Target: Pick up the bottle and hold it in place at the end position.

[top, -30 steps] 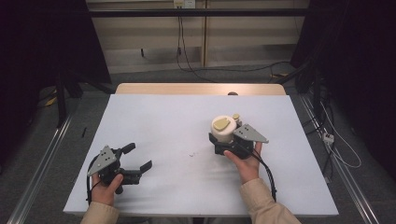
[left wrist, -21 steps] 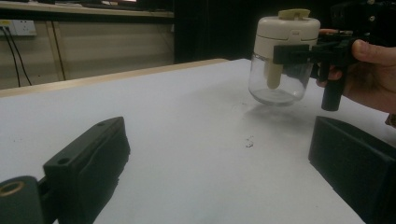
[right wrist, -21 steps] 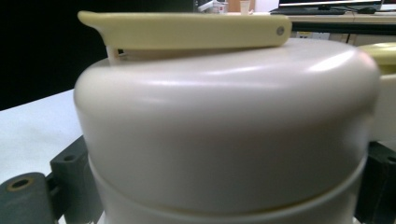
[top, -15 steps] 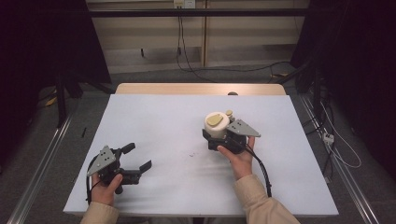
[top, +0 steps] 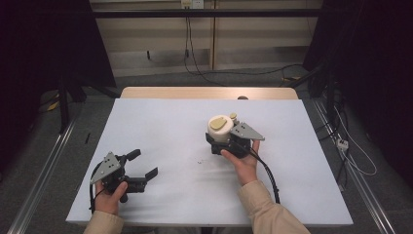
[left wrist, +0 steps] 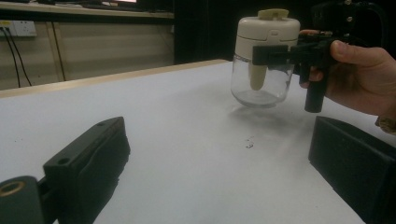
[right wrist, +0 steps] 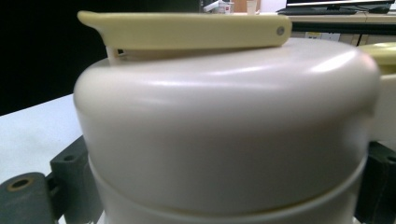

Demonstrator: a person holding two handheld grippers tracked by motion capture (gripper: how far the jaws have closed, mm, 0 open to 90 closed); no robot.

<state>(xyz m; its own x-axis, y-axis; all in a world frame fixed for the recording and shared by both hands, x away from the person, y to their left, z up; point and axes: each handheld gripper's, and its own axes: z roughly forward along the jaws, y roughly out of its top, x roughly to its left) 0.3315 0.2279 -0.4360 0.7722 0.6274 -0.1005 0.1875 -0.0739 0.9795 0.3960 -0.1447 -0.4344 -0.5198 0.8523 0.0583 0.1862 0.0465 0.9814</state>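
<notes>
The item in hand is a small jar (left wrist: 263,60) with a clear glass lower body, rounded at the base, and a cream plastic cap that makes up its upper half. A flat yellowish flip lever (right wrist: 187,30) lies across the top of the cap, pinned at one end with a small rivet; a pale tube or stem hangs down inside the glass. The glass appears empty. The right claw (top: 223,140) is clamped on the jar at the junction of cap and glass, one black jaw on either side, and the left gripper view shows the jar held upright and clear of the counter (top: 160,126), with a soft shadow beneath it. It sits right of centre over the counter, toward the middle depth. The left claw (top: 141,164) rests low near the front left corner, jaws apart and holding nothing, well apart from the jar. The counter is a white sheet over a light wooden top, whose far edge shows as a tan strip; a few dark specks (left wrist: 249,143) mark the surface near the centre. Beyond, the room is dim: pale wall panels, a wall socket (left wrist: 17,28), black cables trailing over a grey floor, and metal rails along both sides.
</notes>
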